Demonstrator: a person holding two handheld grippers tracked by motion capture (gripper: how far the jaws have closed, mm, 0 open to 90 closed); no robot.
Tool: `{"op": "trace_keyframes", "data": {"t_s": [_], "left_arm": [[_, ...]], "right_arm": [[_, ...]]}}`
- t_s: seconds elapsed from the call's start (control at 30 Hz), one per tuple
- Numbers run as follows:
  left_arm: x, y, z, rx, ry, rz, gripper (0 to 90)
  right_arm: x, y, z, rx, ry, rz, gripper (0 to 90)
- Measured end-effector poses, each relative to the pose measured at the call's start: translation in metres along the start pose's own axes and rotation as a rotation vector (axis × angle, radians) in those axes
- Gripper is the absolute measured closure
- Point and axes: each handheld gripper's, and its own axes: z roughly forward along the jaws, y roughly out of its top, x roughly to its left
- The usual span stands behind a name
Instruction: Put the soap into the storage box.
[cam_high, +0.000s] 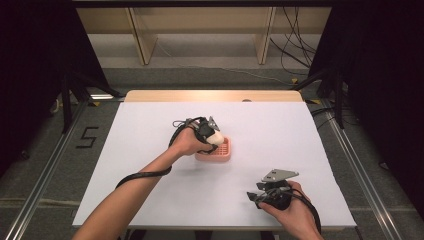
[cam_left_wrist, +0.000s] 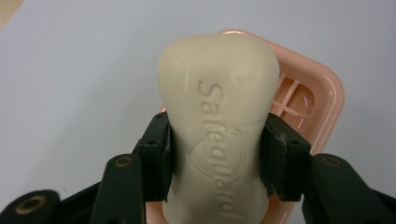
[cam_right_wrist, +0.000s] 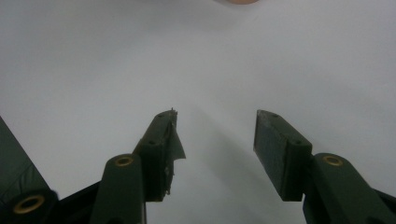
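Observation:
A cream bar of soap stamped "Safeguard" is clamped between the two black jaws of my left gripper, which is shut on its narrow waist. The soap hangs just above a pink slotted soap dish near the middle of the table; in the left gripper view the dish shows behind and to the right of the bar. My left gripper points down toward the dish. My right gripper stands open over bare white table, with nothing between its fingers; in the high view it rests near the front right.
A white sheet covers the table, with a strip of wood showing at the far edge. Cables trail from both grippers. Dark curtains and floor rails flank the table on either side.

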Motion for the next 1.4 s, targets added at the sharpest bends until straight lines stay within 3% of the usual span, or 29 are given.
{"op": "trace_keyframes", "data": {"t_s": [0.6, 0.73, 0.83, 1.0, 1.03, 1.07, 1.4], "left_arm": [[0.001, 0.001, 0.004, 0.017, -0.024, -0.006, 46.3], [0.001, 0.003, -0.005, -0.023, -0.032, -0.028, 46.5], [0.003, 0.003, -0.011, -0.017, -0.025, -0.011, 46.3], [0.002, 0.000, -0.025, -0.049, -0.019, -0.036, 45.5], [0.001, -0.003, -0.031, -0.063, -0.021, -0.069, 44.3], [0.001, -0.003, -0.031, -0.063, -0.021, -0.069, 44.1], [-0.007, -0.027, -0.064, -0.060, -0.025, -0.100, 42.9]], "right_arm": [[0.001, 0.001, -0.001, -0.003, -0.006, -0.007, 49.8], [0.002, 0.000, -0.001, -0.007, -0.008, -0.007, 49.8], [0.001, 0.001, -0.001, -0.006, -0.009, -0.007, 49.8], [0.001, 0.000, -0.001, -0.006, -0.010, -0.007, 49.7], [0.000, 0.000, 0.000, -0.006, -0.012, -0.010, 49.7], [0.000, 0.000, 0.000, -0.006, -0.012, -0.010, 49.7], [0.000, -0.001, 0.000, -0.004, -0.015, -0.006, 49.5]]}}
